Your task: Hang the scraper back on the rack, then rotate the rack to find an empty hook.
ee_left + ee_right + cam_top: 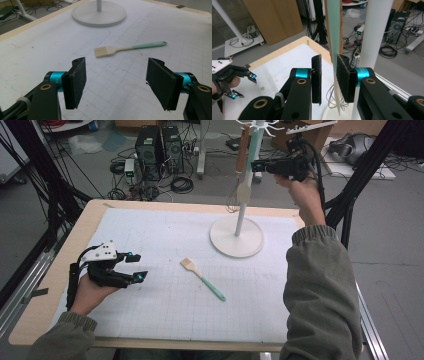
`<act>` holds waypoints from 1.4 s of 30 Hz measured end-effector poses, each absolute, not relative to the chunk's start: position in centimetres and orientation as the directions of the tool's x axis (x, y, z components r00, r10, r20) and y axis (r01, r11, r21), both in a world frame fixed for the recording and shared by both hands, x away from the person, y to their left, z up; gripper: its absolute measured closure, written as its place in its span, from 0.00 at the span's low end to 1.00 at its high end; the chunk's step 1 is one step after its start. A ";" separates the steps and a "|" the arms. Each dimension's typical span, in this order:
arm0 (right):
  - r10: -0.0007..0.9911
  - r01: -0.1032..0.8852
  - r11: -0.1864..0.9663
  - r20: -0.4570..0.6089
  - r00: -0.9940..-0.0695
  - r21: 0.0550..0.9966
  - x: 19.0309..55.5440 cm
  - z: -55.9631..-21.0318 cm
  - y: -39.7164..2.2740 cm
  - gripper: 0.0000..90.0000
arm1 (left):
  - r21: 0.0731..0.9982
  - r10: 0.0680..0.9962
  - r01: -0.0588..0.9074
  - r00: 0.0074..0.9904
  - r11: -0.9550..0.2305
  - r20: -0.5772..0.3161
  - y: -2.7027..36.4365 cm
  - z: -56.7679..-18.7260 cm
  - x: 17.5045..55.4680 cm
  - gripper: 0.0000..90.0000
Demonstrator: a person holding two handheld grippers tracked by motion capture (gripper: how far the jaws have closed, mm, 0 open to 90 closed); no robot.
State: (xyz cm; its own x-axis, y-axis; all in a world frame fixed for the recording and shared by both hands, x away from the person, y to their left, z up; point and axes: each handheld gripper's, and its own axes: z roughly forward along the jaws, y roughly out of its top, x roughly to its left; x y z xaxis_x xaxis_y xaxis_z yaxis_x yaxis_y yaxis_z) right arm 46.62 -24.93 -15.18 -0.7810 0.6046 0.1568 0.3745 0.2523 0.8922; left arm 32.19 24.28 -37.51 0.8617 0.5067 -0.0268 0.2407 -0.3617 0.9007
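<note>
A white stand (225, 242) with a round base (100, 16) and a pole (377, 32) rises at the table's far side. From its top hooks hang a teal-handled spatula (254, 147) and a whisk with a wooden handle (243, 150). My right gripper (259, 166) is raised level with those handles. In the right gripper view the teal handle (334, 30) runs down through the gap of the right gripper (329, 62), beside one pad and clear of the other. My left gripper (140, 266) rests open on the mat. A teal-handled brush (202, 278) lies ahead of the left gripper (117, 65), flat on the mat (120, 49).
A white gridded mat (165, 310) covers the wooden table (95, 210). Two computer towers (159, 147) and loose cables sit on the floor beyond the far edge. Black frame posts (360, 175) stand to the right of the table and to its left.
</note>
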 end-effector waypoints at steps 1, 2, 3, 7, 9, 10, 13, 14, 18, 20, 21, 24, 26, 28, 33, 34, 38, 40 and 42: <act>0.606 0.374 0.251 0.156 -0.780 0.893 46.6 -15.2 -24.9 0.82 | 0.901 0.509 0.242 0.860 -0.360 -0.028 24.3 -37.5 32.2 0.37; 0.607 0.373 0.250 0.155 -0.779 0.893 46.6 -15.2 -24.9 0.81 | 0.902 0.511 0.244 0.859 -0.355 -0.032 24.3 -37.5 32.2 0.37; 0.607 0.374 0.247 0.158 -0.779 0.894 46.6 -15.2 -24.9 0.80 | 0.903 0.509 0.243 0.860 -0.355 -0.032 24.3 -37.5 32.2 0.37; 0.619 0.374 0.232 0.160 -0.769 0.898 46.4 -15.2 -25.5 0.78 | 0.903 0.510 0.241 0.860 -0.354 -0.030 24.4 -37.5 32.3 0.37; 0.627 0.370 0.217 0.162 -0.762 0.903 46.1 -15.2 -26.1 0.77 | 0.903 0.508 0.242 0.861 -0.355 -0.031 24.4 -37.5 32.3 0.37; 0.630 0.373 0.211 0.166 -0.759 0.903 46.0 -15.3 -26.4 0.77 | 0.903 0.506 0.243 0.862 -0.355 -0.033 24.3 -37.5 32.3 0.37; 0.632 0.372 0.203 0.169 -0.756 0.906 45.6 -15.2 -27.1 0.78 | 0.903 0.509 0.244 0.860 -0.355 -0.033 24.3 -37.5 32.3 0.37; 0.629 0.366 0.200 0.167 -0.759 0.909 45.4 -15.2 -27.2 0.80 | 0.903 0.509 0.243 0.860 -0.354 -0.032 24.3 -37.5 32.3 0.37; 0.621 0.349 0.194 0.161 -0.767 0.917 44.9 -14.8 -27.7 0.86 | 0.901 0.507 0.240 0.862 -0.361 -0.026 24.3 -37.5 32.3 0.37; 0.615 0.343 0.197 0.157 -0.773 0.918 44.7 -14.6 -27.7 0.90 | 0.902 0.507 0.240 0.861 -0.359 -0.027 24.3 -37.5 32.2 0.37; 0.613 0.338 0.198 0.153 -0.775 0.920 44.6 -14.5 -27.7 0.91 | 0.902 0.505 0.240 0.863 -0.360 -0.028 24.3 -37.5 32.3 0.37; 0.599 0.327 0.210 0.144 -0.788 0.921 44.4 -14.0 -27.5 0.99 | 0.902 0.504 0.239 0.863 -0.360 -0.027 24.3 -37.5 32.3 0.37; 0.594 0.319 0.210 0.138 -0.792 0.924 44.3 -13.7 -27.4 0.99 | 0.904 0.504 0.240 0.863 -0.354 -0.031 24.2 -37.5 32.3 0.37; 0.594 0.317 0.212 0.136 -0.793 0.924 44.2 -13.3 -27.4 0.99 | 0.904 0.503 0.238 0.864 -0.355 -0.030 24.2 -37.4 32.3 0.37; 0.595 0.297 0.193 0.129 -0.793 0.935 44.2 -12.3 -27.8 0.99 | 0.904 0.501 0.238 0.865 -0.355 -0.030 24.2 -37.4 32.2 0.37; 0.595 0.297 0.186 0.133 -0.793 0.937 44.2 -12.1 -27.9 0.99 | 0.903 0.499 0.235 0.866 -0.359 -0.027 24.3 -37.3 32.2 0.37; 0.599 0.286 0.157 0.140 -0.788 0.945 44.4 -11.4 -28.5 0.99 | 0.905 0.501 0.231 0.865 -0.358 -0.023 24.3 -37.2 32.1 0.37; 0.602 0.276 0.154 0.132 -0.788 0.949 44.4 -10.9 -28.6 0.99 | 0.905 0.501 0.233 0.865 -0.355 -0.026 24.3 -37.2 32.2 0.37; 0.607 0.270 0.146 0.129 -0.784 0.952 44.5 -10.6 -28.9 0.99 | 0.905 0.502 0.234 0.864 -0.355 -0.027 24.3 -37.3 32.2 0.37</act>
